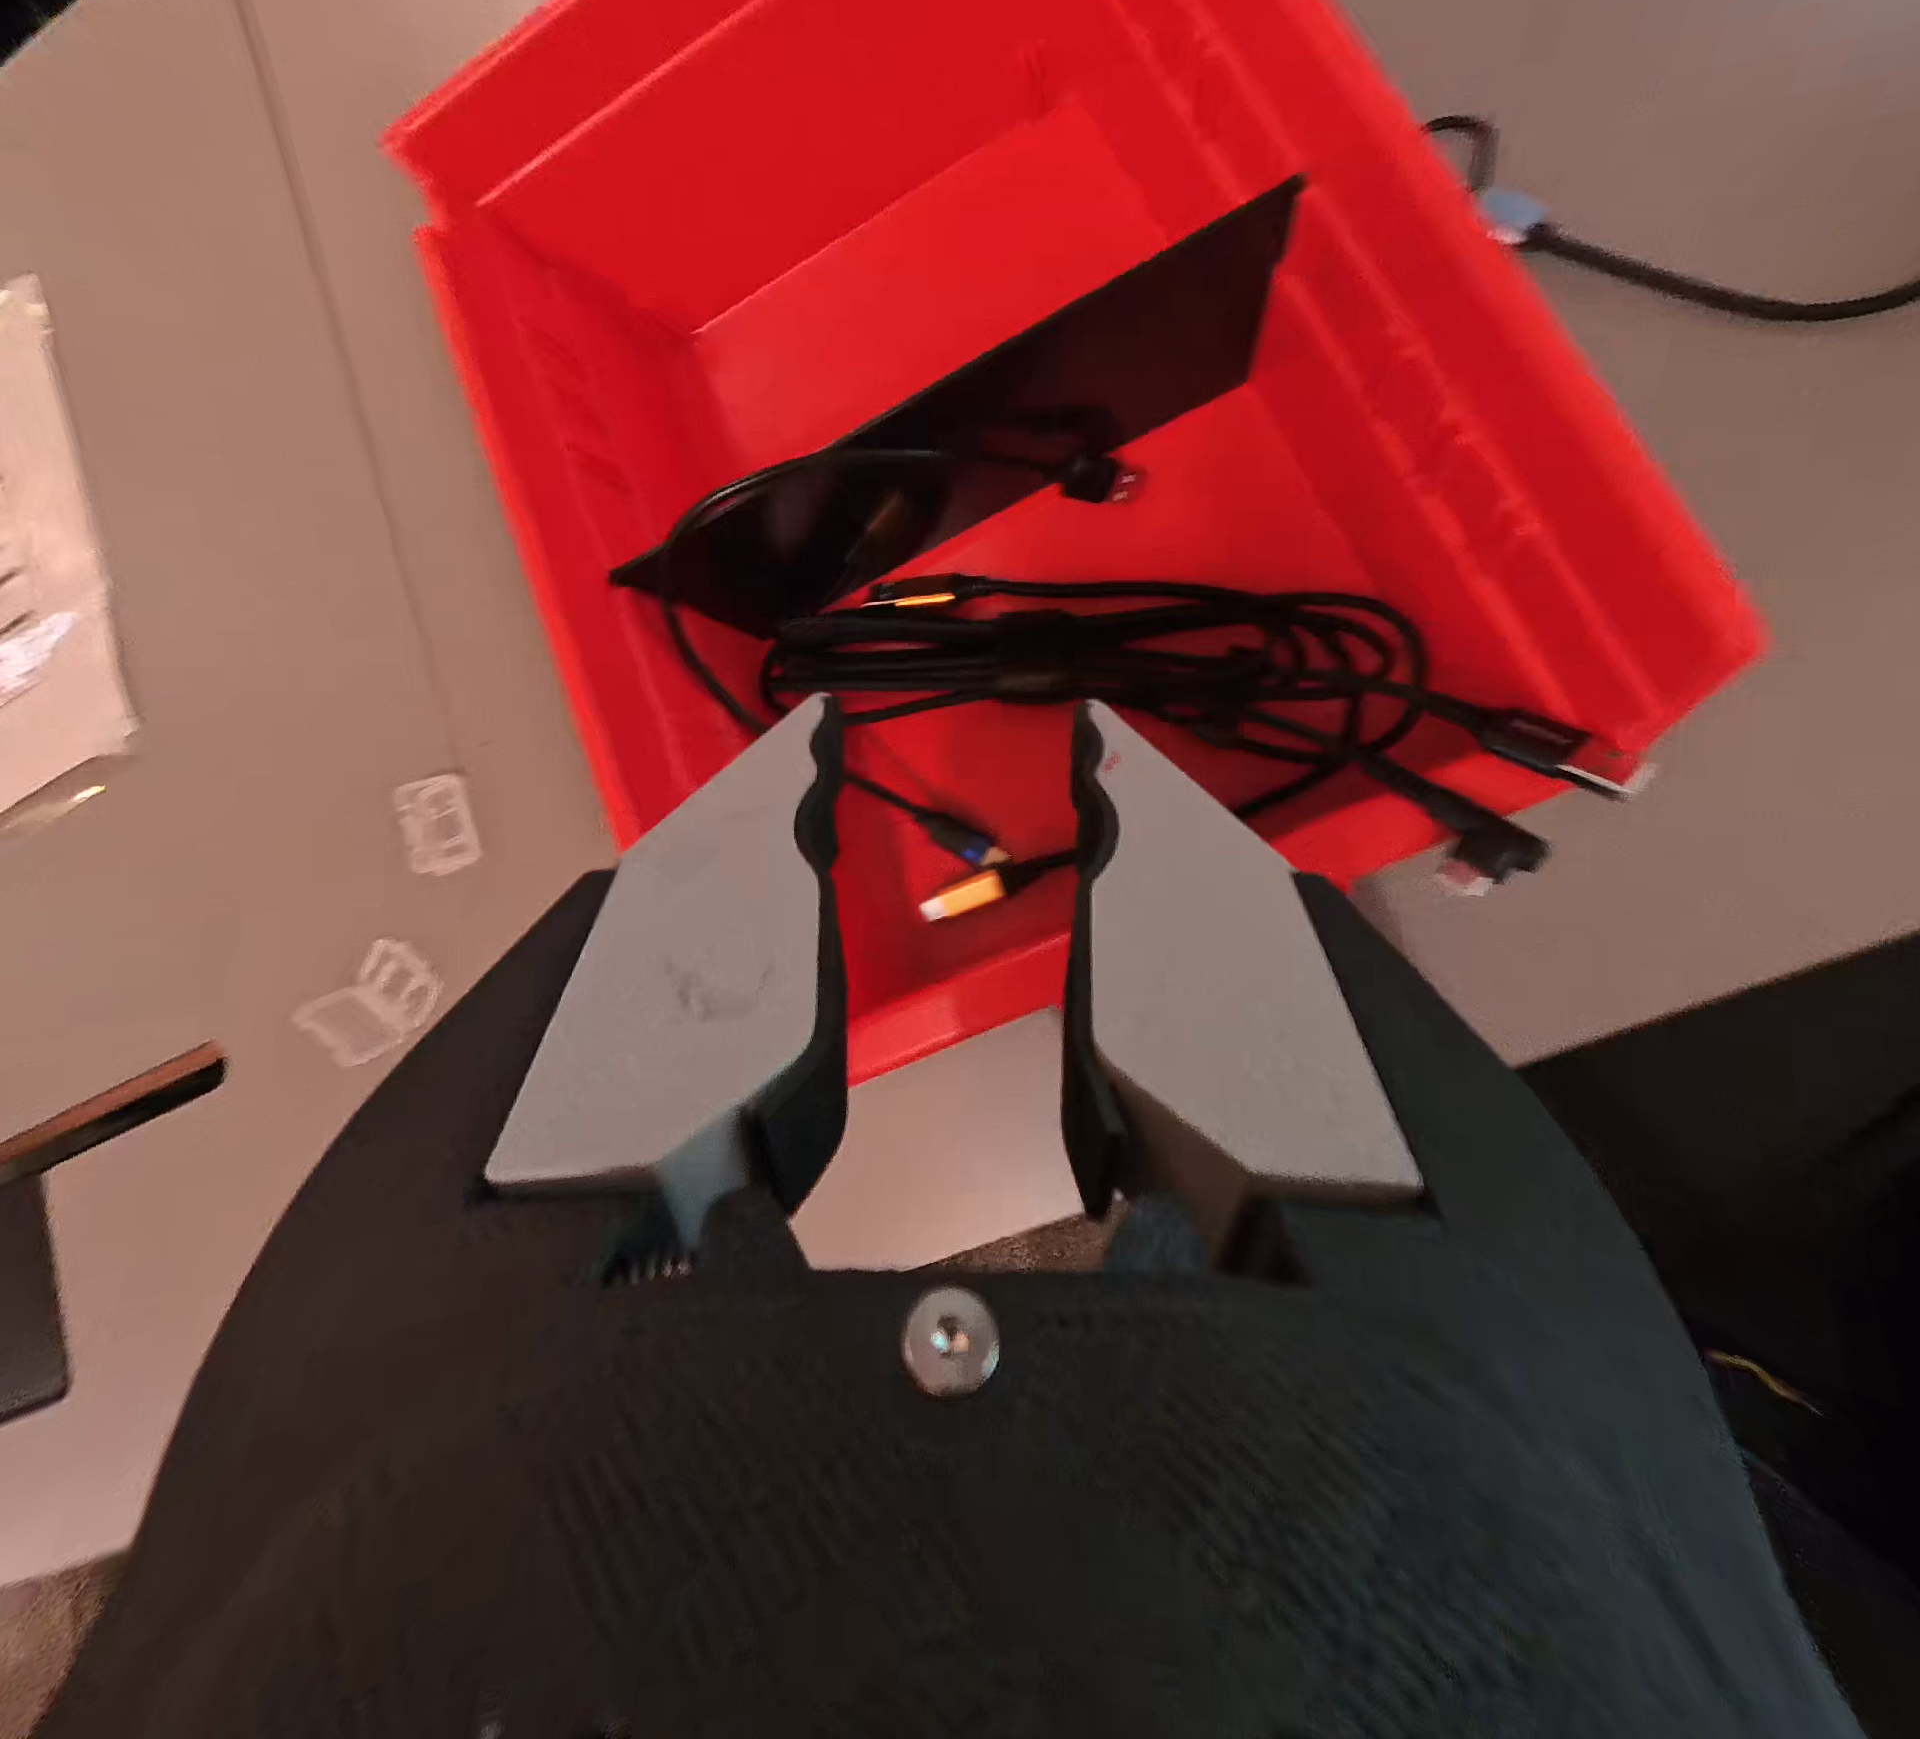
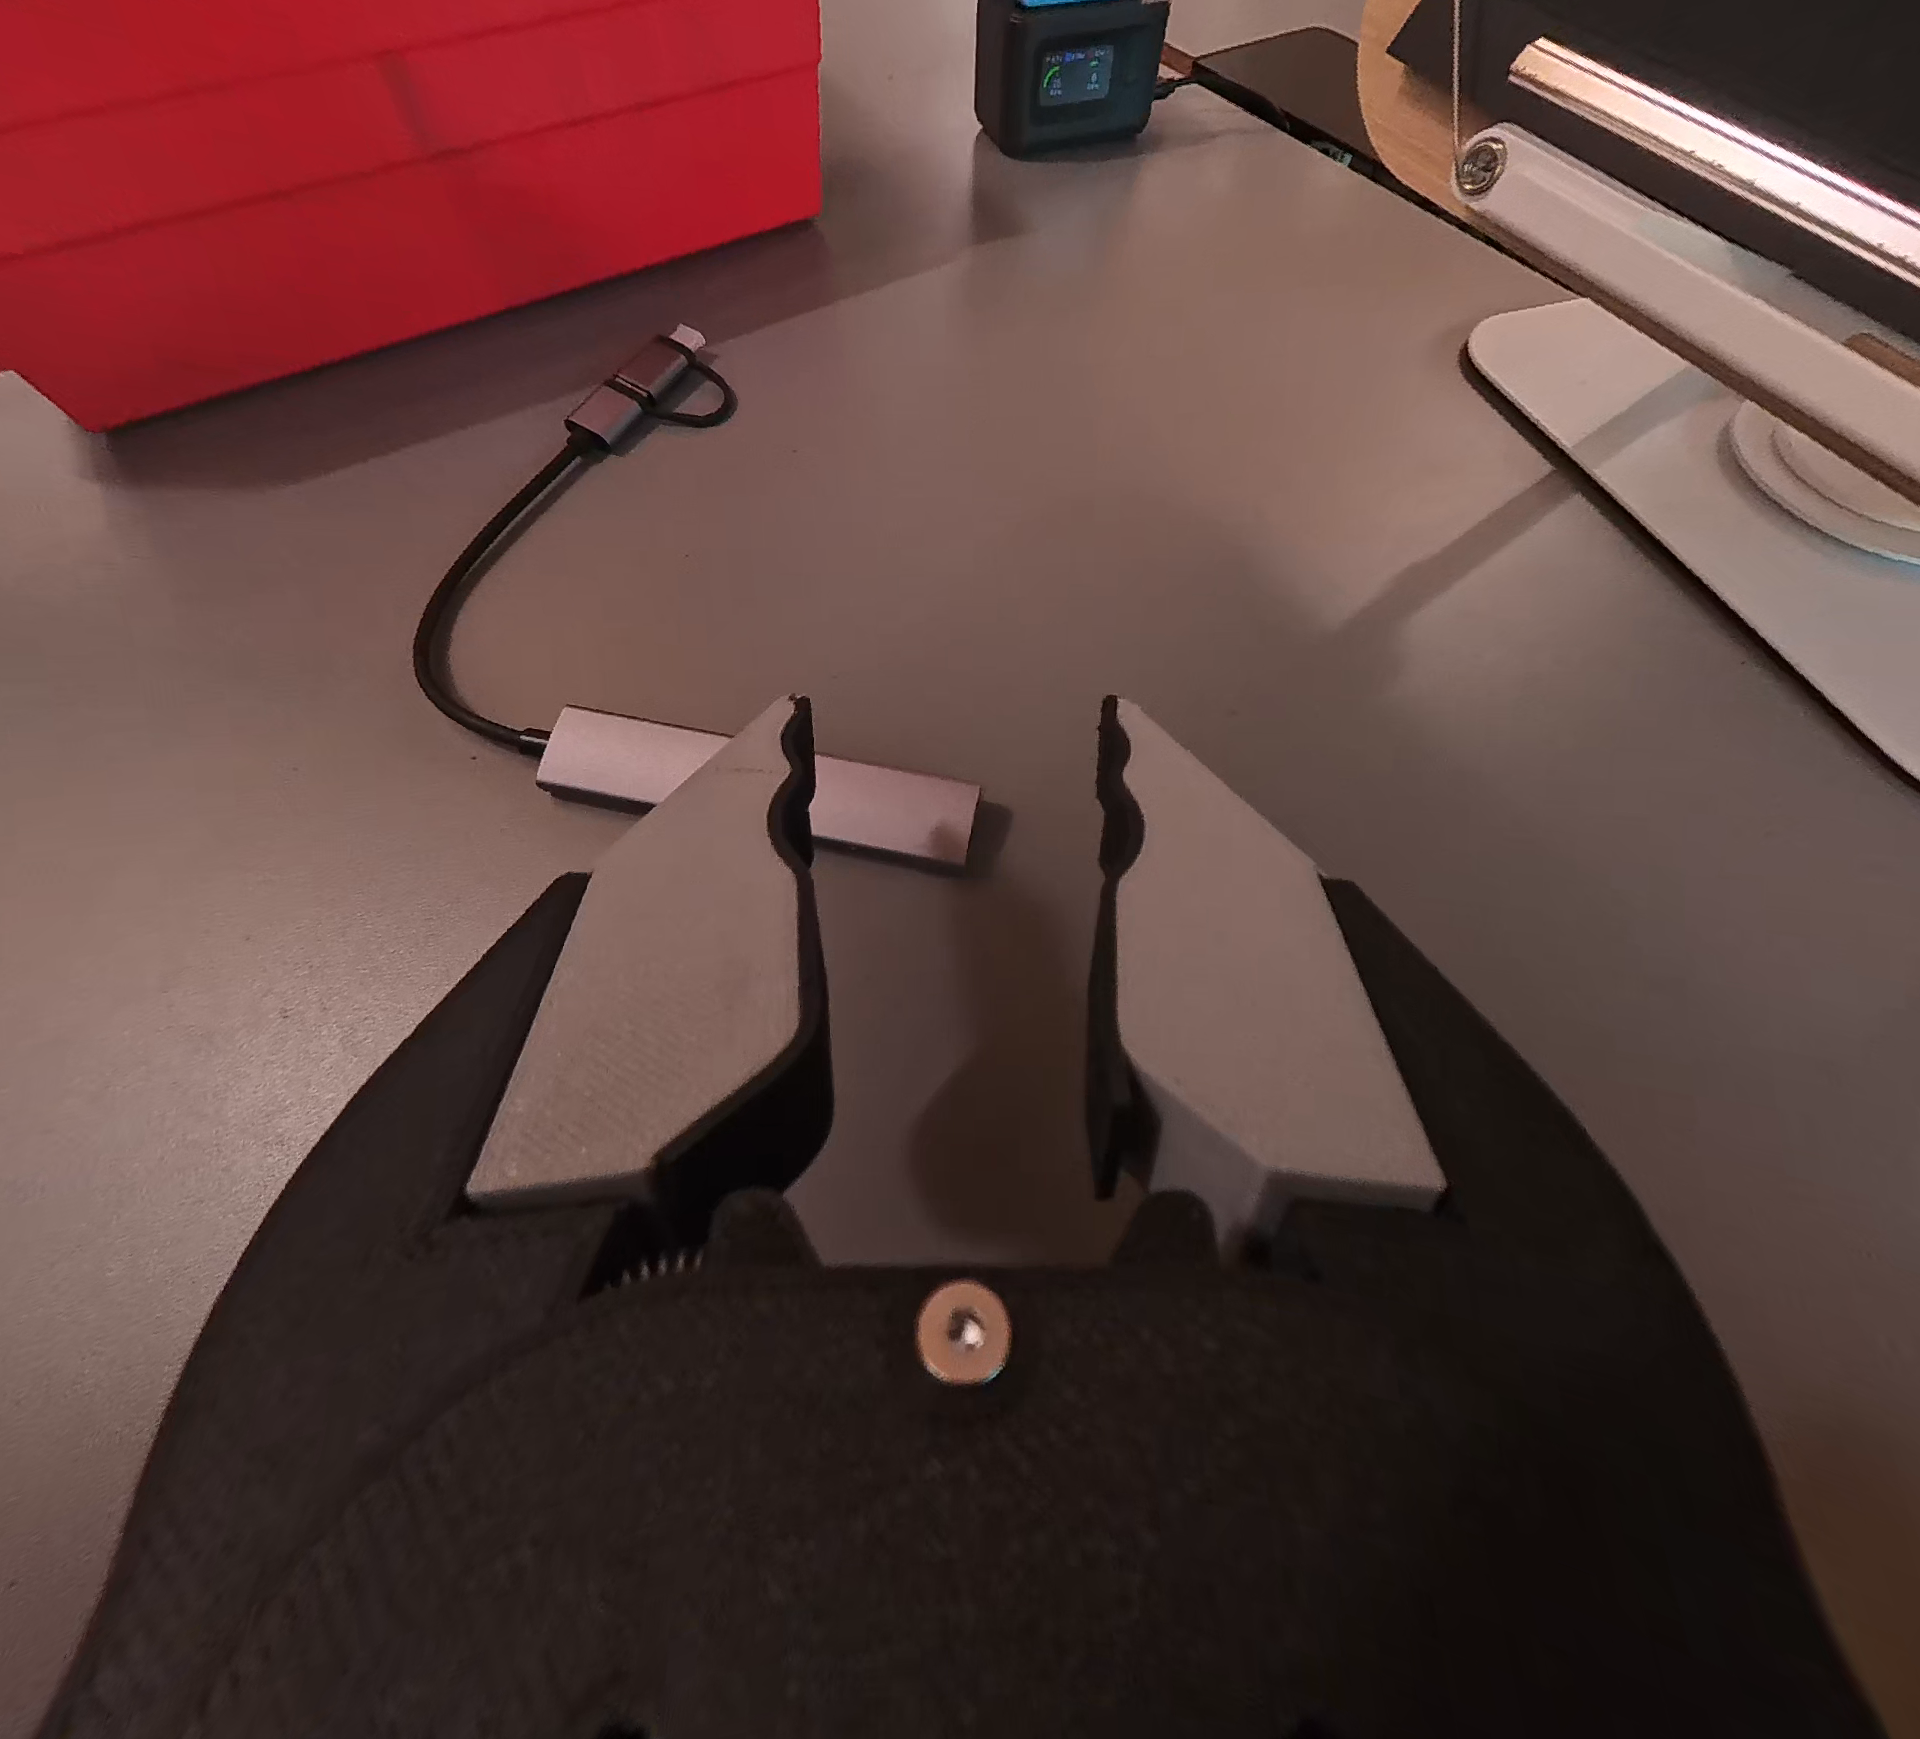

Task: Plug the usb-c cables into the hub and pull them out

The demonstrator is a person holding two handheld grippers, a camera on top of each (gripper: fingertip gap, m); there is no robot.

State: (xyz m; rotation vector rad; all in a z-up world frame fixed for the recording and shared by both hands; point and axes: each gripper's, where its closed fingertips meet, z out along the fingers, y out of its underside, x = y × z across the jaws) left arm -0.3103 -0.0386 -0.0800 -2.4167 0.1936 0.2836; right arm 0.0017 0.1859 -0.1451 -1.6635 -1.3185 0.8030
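Grey desk (image 2: 1143, 463) all around you, with the red bin (image 1: 1403, 401) tilted in the left view and a monitor stand (image 2: 1662, 463) off to the right. Your left gripper (image 1: 951, 718) hangs over the bin, jaws apart and empty. Below it the black cables (image 1: 1091, 650) lie in one knotted heap against a black divider (image 1: 1039, 380), with an orange-tipped plug (image 1: 966, 894) loose just between your fingers.

That tangle is your first worry. Pinch the wrong strand and I'd expect the whole bundle to lift together. The view is blurred too, so which plug is USB-C I can't tell from here.

Your right gripper (image 2: 951, 713) is also spread wide, holding nothing, low over the desk. The slim grey hub (image 2: 883, 806) lies flat there, its left half hidden behind your left finger (image 2: 686, 962). Its short lead (image 2: 457, 588) curls away to an adapter plug (image 2: 634, 390) beside the bin.

Watch that hub. It looks light and nothing anchors it, so a plug pushed in without a firm hold would likely skate it across the desk. A battery case (image 2: 1065, 63) stands well beyond.
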